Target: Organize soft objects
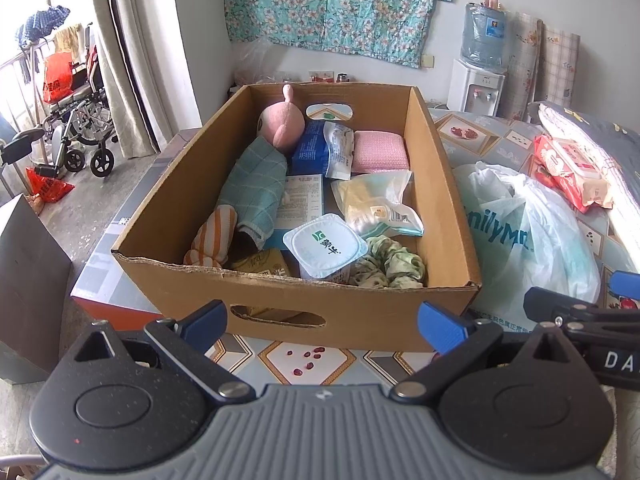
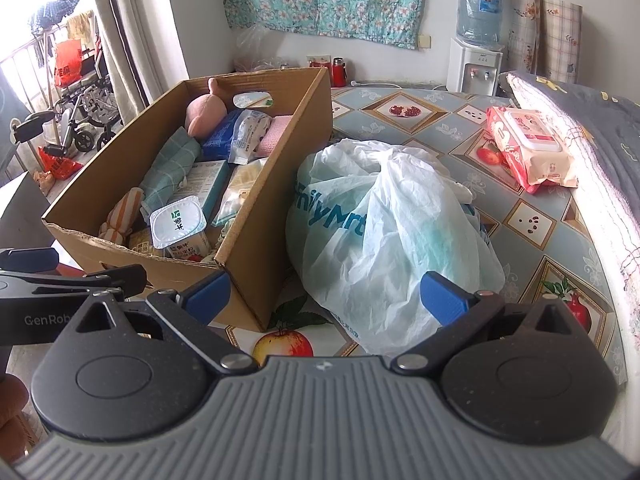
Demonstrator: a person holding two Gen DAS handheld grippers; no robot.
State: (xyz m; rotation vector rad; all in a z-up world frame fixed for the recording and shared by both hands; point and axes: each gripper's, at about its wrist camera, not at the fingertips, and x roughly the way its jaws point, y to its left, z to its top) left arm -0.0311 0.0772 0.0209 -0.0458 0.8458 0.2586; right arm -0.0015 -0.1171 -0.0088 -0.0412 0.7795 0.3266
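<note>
A lived-in home room is shown: a water dispenser [image 1: 476, 84] at upper right, floral cloth [image 1: 336, 4] hung on the wall, a wheelchair [image 1: 80, 120] at left.

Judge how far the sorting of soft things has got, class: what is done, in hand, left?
Done: nothing evident. The pink plush, teal cloth and green scrunchie lie mixed with packets in the cardboard box. In hand: nothing; left gripper and right gripper hang open. Left: all the sorting.
</note>
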